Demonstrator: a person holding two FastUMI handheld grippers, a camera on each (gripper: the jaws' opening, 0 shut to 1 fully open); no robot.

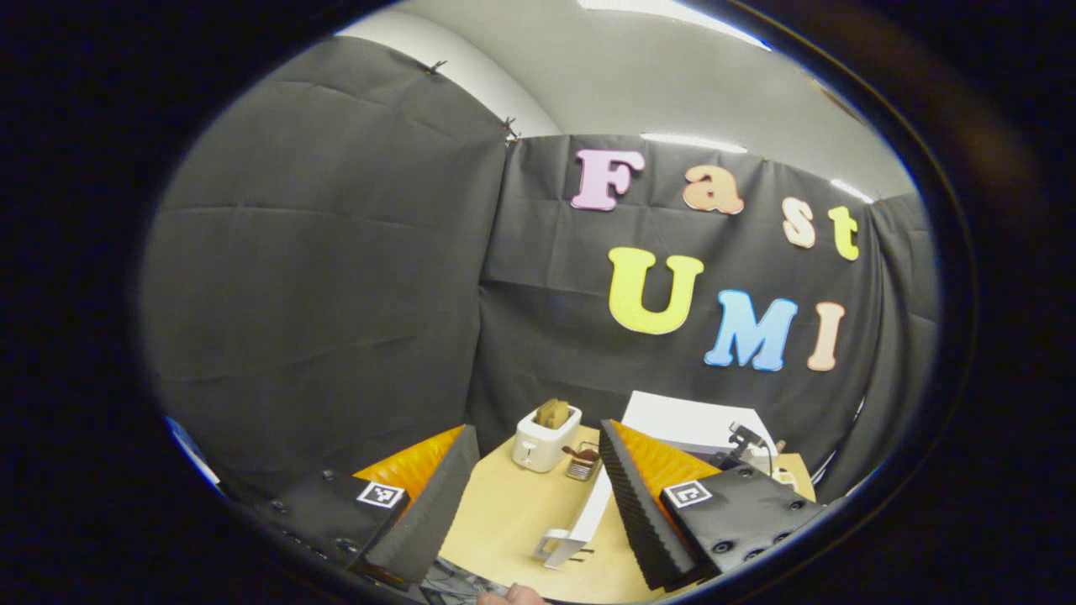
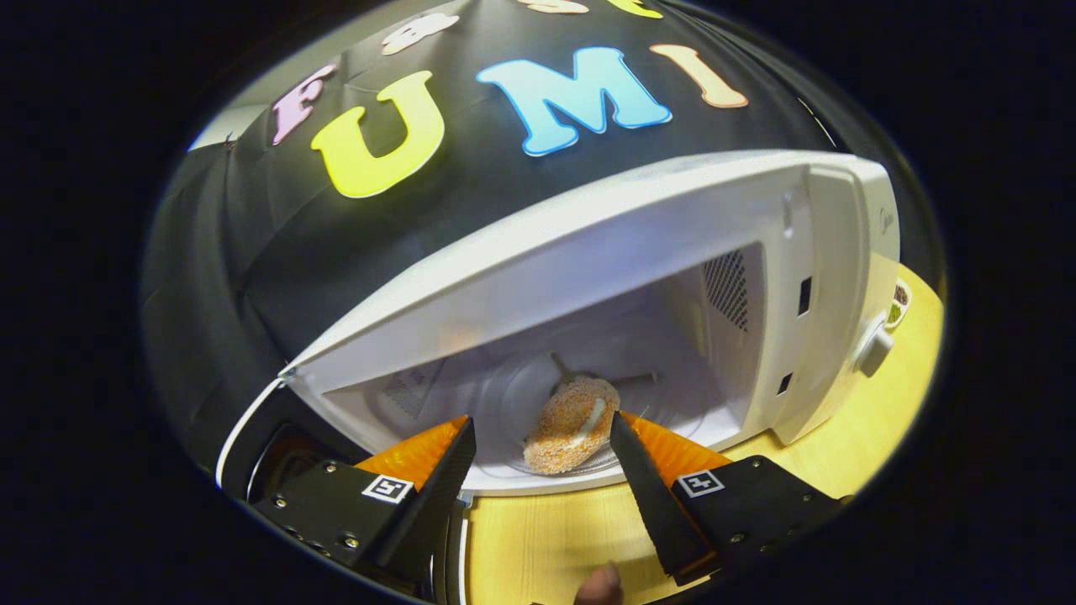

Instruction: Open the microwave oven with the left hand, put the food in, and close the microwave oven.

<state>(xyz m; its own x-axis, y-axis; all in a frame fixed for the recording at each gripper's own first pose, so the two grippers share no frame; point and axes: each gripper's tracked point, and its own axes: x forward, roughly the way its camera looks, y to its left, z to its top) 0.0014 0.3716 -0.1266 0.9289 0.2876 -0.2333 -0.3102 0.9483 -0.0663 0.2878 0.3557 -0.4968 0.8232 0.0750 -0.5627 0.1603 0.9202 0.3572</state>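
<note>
The microwave oven (image 2: 588, 277) stands open on the wooden worktop (image 2: 546, 538), and the right gripper view looks straight into its white cavity. The food (image 2: 572, 424), a breaded oval patty, lies on the glass turntable (image 2: 513, 395) inside the microwave oven, near the front edge of the cavity. The right claw (image 2: 542, 466) is spread wide just in front of the microwave oven's opening and grips nothing; the patty sits beyond the gap between the fingers, touching neither. The oven door (image 2: 252, 437) swings out at the cavity's left and is mostly cut off behind the left finger. A fingertip shows at the bottom edge.

In the left gripper view, the left claw (image 1: 538, 496) is likewise wide open and empty, held above the worktop (image 1: 513, 512) well back from the microwave oven (image 1: 698, 420), whose body is largely hidden by the right finger. The door (image 1: 588, 521) appears edge-on between the fingers. Left of the microwave oven stands a white toaster (image 1: 546, 437) with bread in it; a small dark item beside it is too small to identify.
</note>
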